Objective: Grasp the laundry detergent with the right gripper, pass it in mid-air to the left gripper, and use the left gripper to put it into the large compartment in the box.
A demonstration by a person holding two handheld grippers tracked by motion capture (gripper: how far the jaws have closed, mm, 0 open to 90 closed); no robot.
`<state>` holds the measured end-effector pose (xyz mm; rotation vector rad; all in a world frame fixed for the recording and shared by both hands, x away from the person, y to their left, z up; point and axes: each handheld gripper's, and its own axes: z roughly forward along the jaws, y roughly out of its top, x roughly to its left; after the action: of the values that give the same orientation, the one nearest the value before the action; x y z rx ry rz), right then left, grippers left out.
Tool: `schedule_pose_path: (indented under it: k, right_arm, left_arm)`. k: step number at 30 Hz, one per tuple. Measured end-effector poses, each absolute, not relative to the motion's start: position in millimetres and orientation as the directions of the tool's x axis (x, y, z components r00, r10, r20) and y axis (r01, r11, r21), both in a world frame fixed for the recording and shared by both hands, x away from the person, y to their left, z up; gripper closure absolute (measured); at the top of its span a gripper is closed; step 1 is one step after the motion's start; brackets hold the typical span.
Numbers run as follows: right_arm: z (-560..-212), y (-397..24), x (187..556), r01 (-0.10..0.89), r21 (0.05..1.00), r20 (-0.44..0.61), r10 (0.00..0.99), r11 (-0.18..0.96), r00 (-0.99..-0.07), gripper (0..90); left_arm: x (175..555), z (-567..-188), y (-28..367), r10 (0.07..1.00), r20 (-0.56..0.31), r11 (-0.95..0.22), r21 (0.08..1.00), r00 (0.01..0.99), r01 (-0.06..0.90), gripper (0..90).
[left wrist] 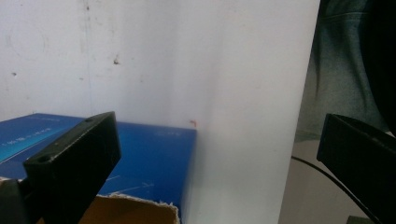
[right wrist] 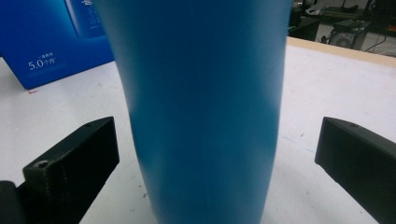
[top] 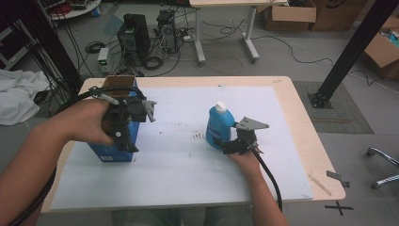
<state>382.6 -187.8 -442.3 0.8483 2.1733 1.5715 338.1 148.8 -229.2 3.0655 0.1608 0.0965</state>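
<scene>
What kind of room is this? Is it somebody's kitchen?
Not a kitchen. It looks like a lab or workshop: computer towers and tangled cables sit on the bare floor, cardboard boxes are stacked by the wall, and the table holds a blue bottle and a blue box.

- Left gripper (top: 133, 123), gripped in the left hand (top: 89, 122), tilts downward with jaws spread wide.
- Right gripper (top: 221, 141), in the right hand (top: 245, 160), lies level, jaws apart.
</scene>
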Motion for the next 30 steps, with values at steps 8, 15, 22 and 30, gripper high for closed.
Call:
schedule_pose_path:
  k: [8, 15, 22, 30]
  right_arm:
    - [-443, -181, 385, 0.272, 0.938, 0.072, 0.647, 0.215, -0.759, 1.4]
    - [-442, -178, 384, 0.257, 0.941, 0.058, 0.644, 0.221, -0.763, 9.3]
    - [-442, -176, 383, 0.245, 0.942, 0.041, 0.647, 0.228, -0.761, 15.6]
    - [-442, -177, 383, 0.250, 0.943, 0.054, 0.641, 0.221, -0.766, 22.1]
  left_arm:
    - [336, -230, 150, 0.115, 0.055, -0.990, 0.082, 0.992, 0.111, 0.1]
    - [336, -229, 151, 0.113, 0.063, -0.991, 0.077, 0.992, 0.108, 0.1]
    - [335, -230, 149, 0.120, 0.059, -0.990, 0.076, 0.991, 0.116, 0.1]
    - [336, -231, 147, 0.116, 0.057, -0.991, 0.069, 0.992, 0.112, 0.1]
